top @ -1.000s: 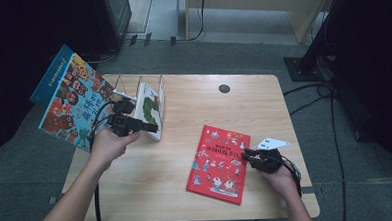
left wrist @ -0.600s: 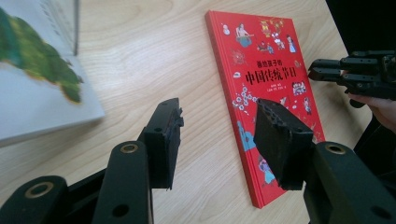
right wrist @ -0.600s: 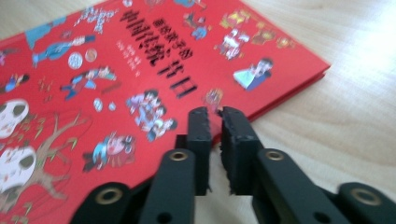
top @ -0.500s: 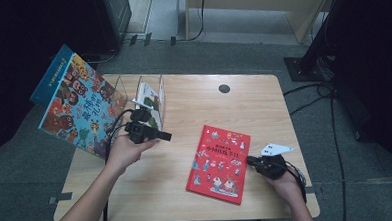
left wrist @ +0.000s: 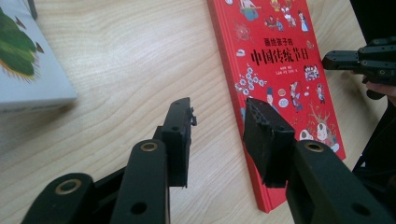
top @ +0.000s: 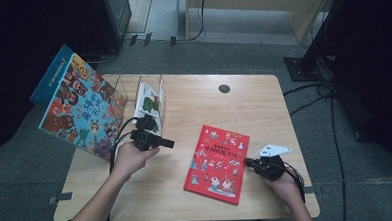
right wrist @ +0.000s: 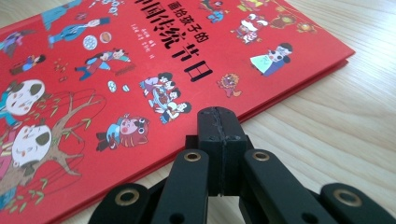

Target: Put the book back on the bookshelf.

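Note:
A red picture book [top: 217,163] lies flat on the wooden table [top: 209,110], right of centre. My right gripper [top: 250,162] is at the book's right edge, shut, pads pressed together with nothing between them [right wrist: 221,135]; the red cover [right wrist: 116,79] lies just past its tips. My left gripper [top: 169,143] hovers left of the book and points toward it. Its jaws [left wrist: 217,126] have just been closing and stand apart, with bare wood under the gap. The book's left edge [left wrist: 280,60] lies right beyond them, and the right gripper [left wrist: 332,60] shows farther off.
A large colourful book [top: 79,108] leans off the table's left edge. Beside it a clear rack [top: 156,94] holds a white and green book [left wrist: 23,70]. A dark round hole [top: 224,88] sits near the table's far edge. Cables trail on the floor at right.
My left hand has come down and rightward from the rack toward the red book, and its jaws have narrowed. The right hand has stayed at the book's right edge.

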